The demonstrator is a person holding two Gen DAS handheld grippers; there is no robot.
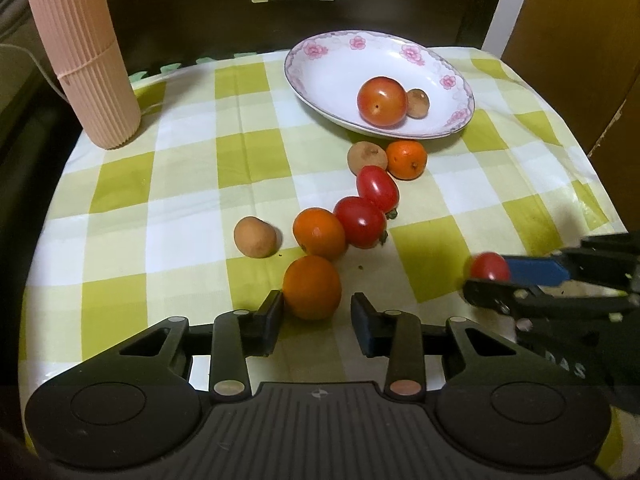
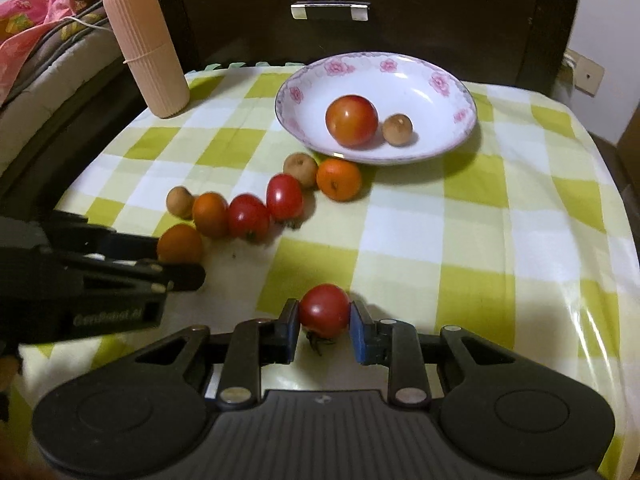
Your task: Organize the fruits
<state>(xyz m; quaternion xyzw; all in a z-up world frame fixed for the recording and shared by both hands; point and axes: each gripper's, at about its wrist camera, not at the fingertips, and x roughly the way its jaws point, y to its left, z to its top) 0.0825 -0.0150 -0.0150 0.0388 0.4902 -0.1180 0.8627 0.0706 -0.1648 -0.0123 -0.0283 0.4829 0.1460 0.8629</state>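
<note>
On the checked surface (image 2: pixel 400 232) before the plate (image 2: pixel 460 136), the right gripper (image 2: pixel 325 320) pinches a cherry tomato (image 2: pixel 325 310), best carried gently plateward, while the left gripper (image 1: pixel 316 312), jaws spread, brackets an orange (image 1: pixel 312 287).

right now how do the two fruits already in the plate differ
The big tomato is red-orange and glossy; the small brown fruit is dull tan. The big tomato is far larger and sits near the middle of the plate, while the small brown fruit lies beside it toward the right rim, close or touching. Both are round and rest loose in the plate.
</note>
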